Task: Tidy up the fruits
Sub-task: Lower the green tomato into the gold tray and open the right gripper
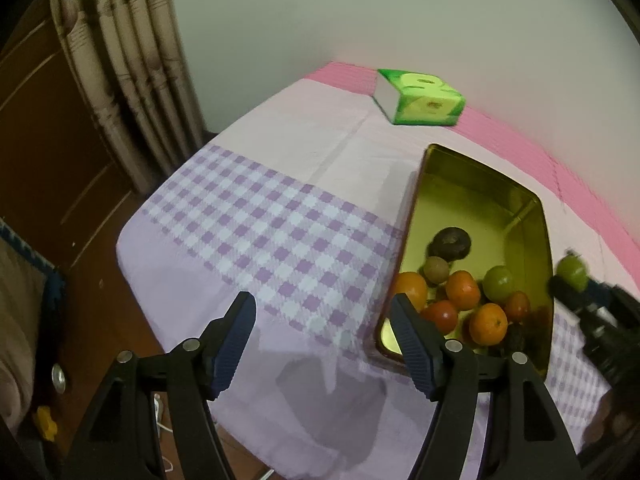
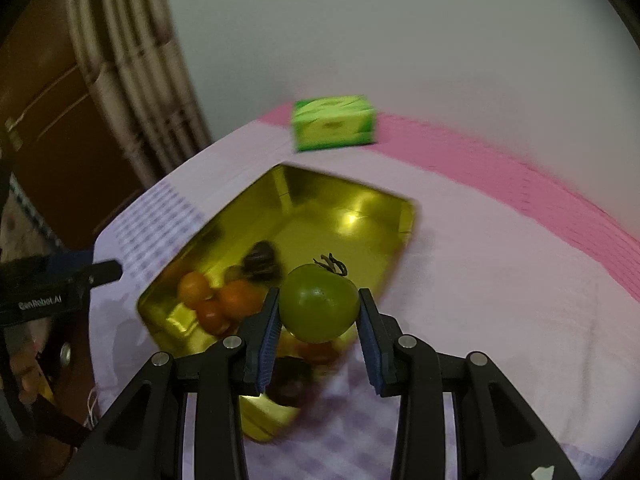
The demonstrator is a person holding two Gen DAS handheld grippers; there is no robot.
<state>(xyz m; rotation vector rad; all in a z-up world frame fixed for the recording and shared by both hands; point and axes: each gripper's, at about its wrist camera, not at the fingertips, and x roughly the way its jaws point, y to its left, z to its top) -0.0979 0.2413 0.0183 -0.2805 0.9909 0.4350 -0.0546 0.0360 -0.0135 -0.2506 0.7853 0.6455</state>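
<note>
A gold metal tray (image 1: 480,196) (image 2: 320,208) sits on the checked tablecloth and holds several fruits: oranges (image 1: 488,323), a red tomato (image 1: 441,315), a green fruit (image 1: 498,282), a kiwi (image 1: 436,269) and a dark fruit (image 1: 450,243). My right gripper (image 2: 319,312) is shut on a green tomato (image 2: 319,307) with a dry stem, held above the tray's near end; it also shows in the left wrist view (image 1: 573,271). My left gripper (image 1: 322,320) is open and empty, left of the tray over the cloth.
A green tissue box (image 1: 420,98) (image 2: 334,124) stands at the table's far edge by the wall. A curtain (image 1: 120,72) and a wooden door are at the left. The table's left edge (image 1: 132,264) drops to the floor.
</note>
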